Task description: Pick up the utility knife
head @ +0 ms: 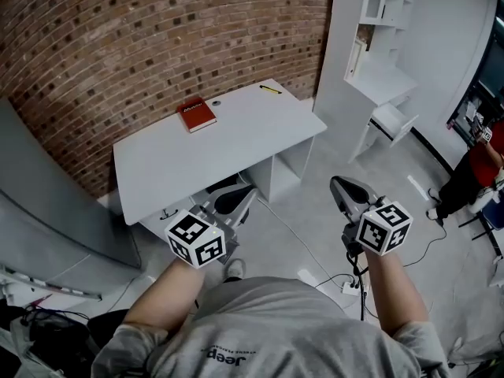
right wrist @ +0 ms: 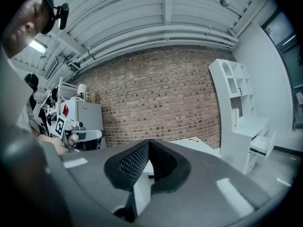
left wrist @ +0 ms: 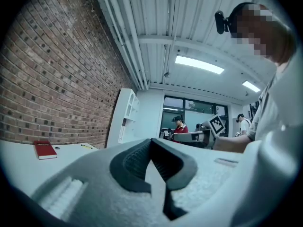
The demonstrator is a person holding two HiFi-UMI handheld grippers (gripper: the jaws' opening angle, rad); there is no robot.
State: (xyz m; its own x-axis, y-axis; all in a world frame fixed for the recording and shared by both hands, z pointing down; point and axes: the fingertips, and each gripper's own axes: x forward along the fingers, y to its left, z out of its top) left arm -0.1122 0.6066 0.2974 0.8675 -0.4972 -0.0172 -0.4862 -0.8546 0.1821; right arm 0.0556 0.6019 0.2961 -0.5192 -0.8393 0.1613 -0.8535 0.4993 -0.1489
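The utility knife (head: 270, 90), slim and yellow, lies near the far right corner of the white table (head: 236, 144). It shows small in the left gripper view (left wrist: 86, 146) and in the right gripper view (right wrist: 193, 140). My left gripper (head: 236, 199) is held out before my body, short of the table's near edge, its jaws shut and empty (left wrist: 151, 141). My right gripper (head: 346, 186) hangs over the floor to the right of the table, jaws also shut on nothing (right wrist: 149, 142). Both are far from the knife.
A red book (head: 197, 116) lies on the table's far side. A brick wall stands behind, with a white shelf unit (head: 378, 46) and a chair (head: 390, 124) to the right. Cables and a power strip (head: 346, 286) lie on the floor. A person in red (head: 472, 172) stands far right.
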